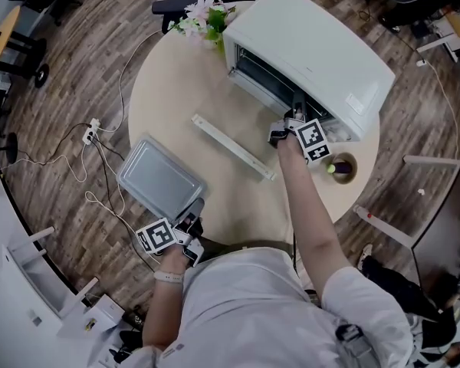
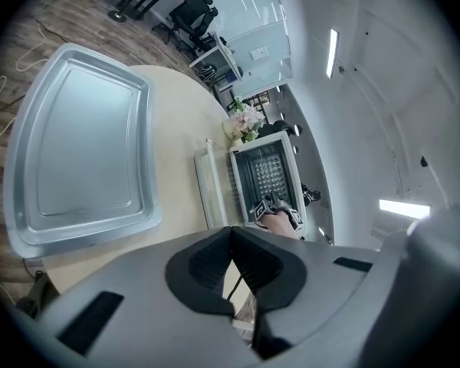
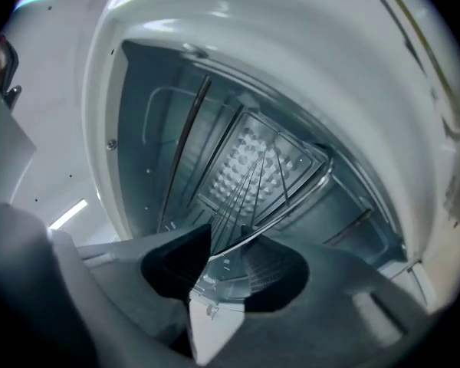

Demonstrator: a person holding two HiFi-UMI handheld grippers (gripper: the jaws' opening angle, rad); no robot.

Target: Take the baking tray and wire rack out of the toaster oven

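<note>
The white toaster oven [image 1: 314,44] stands at the table's far right with its door folded down. My right gripper [image 1: 287,125] reaches into its mouth. In the right gripper view the wire rack [image 3: 272,171] sits inside the oven, and its front rim runs between the jaws of the right gripper [image 3: 228,240], which stand apart without pressing on it. The grey baking tray [image 1: 161,179] lies on the table's near left edge. My left gripper [image 1: 190,232] hovers just past its near corner, shut and empty. The left gripper view shows the tray [image 2: 84,144] flat on the table.
The door's long white handle bar [image 1: 234,148] lies across the middle of the round table [image 1: 176,90]. A flower bunch [image 1: 207,18] stands left of the oven. A cable hole [image 1: 341,167] is near the right rim. Cables and a power strip [image 1: 88,135] lie on the floor at left.
</note>
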